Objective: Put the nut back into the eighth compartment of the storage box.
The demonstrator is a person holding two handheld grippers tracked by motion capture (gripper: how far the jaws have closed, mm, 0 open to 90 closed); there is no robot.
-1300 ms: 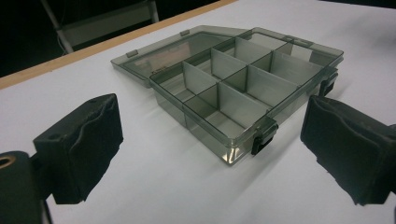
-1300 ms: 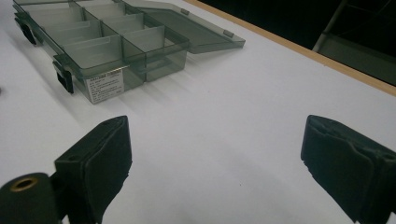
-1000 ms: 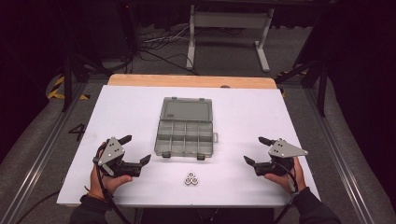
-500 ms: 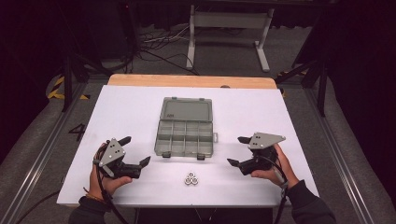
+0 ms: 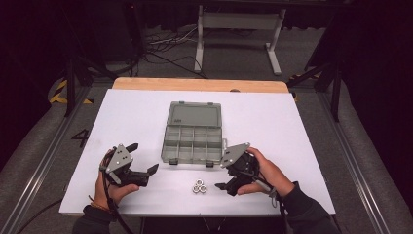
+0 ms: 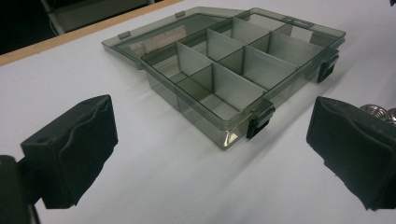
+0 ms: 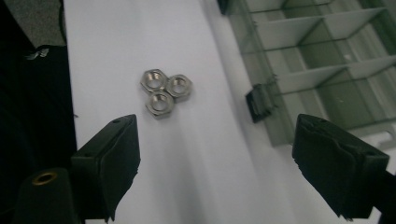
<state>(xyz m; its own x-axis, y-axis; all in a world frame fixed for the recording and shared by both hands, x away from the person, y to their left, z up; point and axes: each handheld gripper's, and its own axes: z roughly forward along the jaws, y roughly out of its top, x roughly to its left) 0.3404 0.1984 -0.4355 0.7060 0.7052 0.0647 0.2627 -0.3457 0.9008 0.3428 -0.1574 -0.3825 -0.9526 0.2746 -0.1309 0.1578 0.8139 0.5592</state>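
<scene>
Smoke-grey plastic marks the organiser box (image 5: 194,137) at the middle of the white table (image 5: 302,122) in the high view, lid laid back toward twelve o'clock. Three steel nuts (image 5: 198,186) lie clustered just off its six o'clock edge. The right gripper (image 5: 225,179) hangs near them at their three o'clock, jaws spread and empty; the left gripper (image 5: 142,159) rests well apart at their nine o'clock, also spread and empty.

Left gripper view: both black pads stand wide, framing the box (image 6: 233,79) with its bare compartments; the nuts (image 6: 379,111) peek past the right-hand pad.

Right gripper view: the nuts (image 7: 165,92) touch one another at eleven o'clock ahead of the wide, empty jaws, the box (image 7: 322,60) at two o'clock.

The step in hand looks like the reach for a nut. Next, the right gripper should swing toward eleven, descend, and pinch one nut clear of its neighbours.
</scene>
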